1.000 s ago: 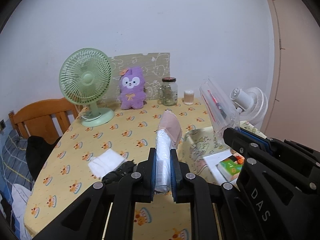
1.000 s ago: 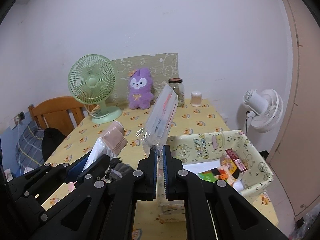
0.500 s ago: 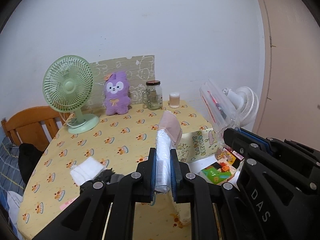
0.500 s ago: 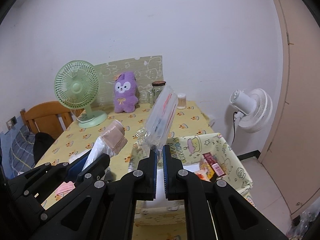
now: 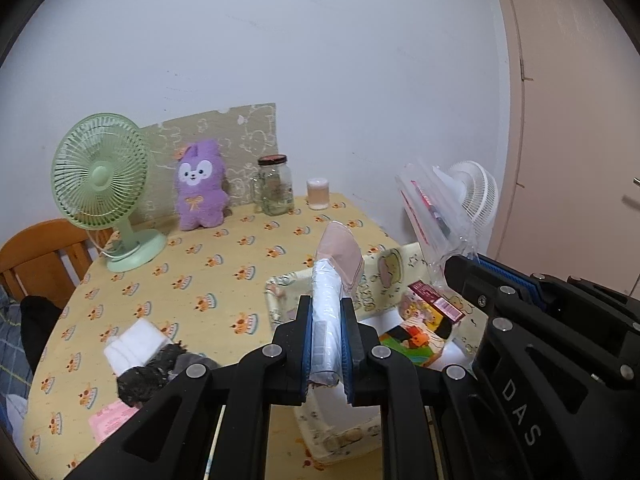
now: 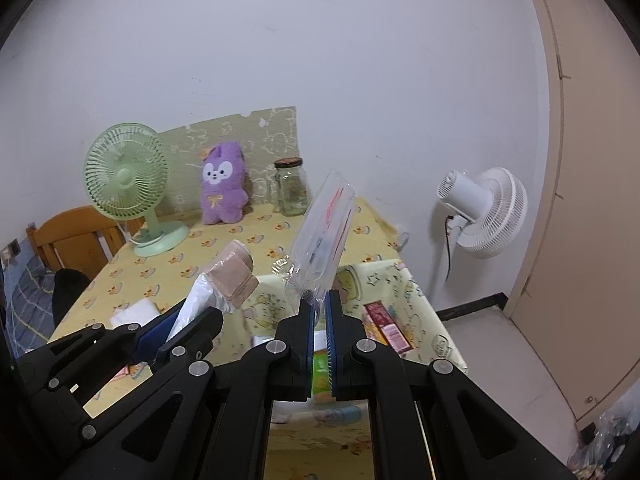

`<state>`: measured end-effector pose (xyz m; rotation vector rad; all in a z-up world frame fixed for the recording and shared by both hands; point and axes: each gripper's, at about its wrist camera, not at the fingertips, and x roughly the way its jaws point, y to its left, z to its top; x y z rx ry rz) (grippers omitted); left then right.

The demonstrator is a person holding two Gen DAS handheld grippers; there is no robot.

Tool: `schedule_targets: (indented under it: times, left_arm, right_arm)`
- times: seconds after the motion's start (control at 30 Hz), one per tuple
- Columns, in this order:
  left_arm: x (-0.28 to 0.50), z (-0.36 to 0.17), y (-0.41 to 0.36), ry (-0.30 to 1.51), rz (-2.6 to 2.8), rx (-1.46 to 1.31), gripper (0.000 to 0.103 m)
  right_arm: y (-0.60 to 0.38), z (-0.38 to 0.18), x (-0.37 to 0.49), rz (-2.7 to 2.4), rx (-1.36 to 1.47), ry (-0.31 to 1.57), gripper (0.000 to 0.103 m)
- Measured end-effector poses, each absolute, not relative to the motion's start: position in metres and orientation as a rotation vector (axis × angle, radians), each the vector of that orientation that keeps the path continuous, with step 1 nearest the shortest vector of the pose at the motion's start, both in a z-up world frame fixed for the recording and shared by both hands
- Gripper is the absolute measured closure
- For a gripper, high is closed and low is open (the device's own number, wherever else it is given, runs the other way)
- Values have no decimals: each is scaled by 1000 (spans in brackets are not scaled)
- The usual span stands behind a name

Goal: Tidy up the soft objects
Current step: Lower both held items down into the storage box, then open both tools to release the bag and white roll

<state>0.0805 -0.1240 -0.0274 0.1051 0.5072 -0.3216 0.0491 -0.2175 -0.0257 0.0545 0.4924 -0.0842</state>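
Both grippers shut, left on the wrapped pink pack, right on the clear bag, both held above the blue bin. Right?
Not the colour: the bin is yellow with a cartoon print, as the right wrist view shows. The rest holds: left gripper shut on the wrapped pink pack, right gripper shut on the clear bag, both above the bin.

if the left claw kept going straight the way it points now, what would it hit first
Probably the yellow patterned fabric storage bin: the left claw, shut on a plastic-wrapped pink cloth bundle, points over its near edge. Beyond lies the yellow printed tablecloth. Depth is unclear in this fisheye view.
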Motion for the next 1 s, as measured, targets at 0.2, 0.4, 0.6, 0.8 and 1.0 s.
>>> schedule_targets:
  times: [0.2,0.4,0.6,0.8,1.0]
  left_arm:
    - [85,-39,-139,530,-341,127,93]
    - [89,-49,-151,551,-356,153,92]
    - [96,-60,-157,587,-363,162,74]
    - [103,-65,-159,609,-350,169,55]
    - [108,-67,-158,619,-342,165,38]
  right_arm:
    - [-229,-37,51,-115,67,515,95]
    - [-240,-49,53,-139,77,545,95]
    - [-245,-60,60,-126,90,591,95]
    - [-249,-68,67,-121,112,617,94]
    - [-248,-70,75,-113,105,630,88]
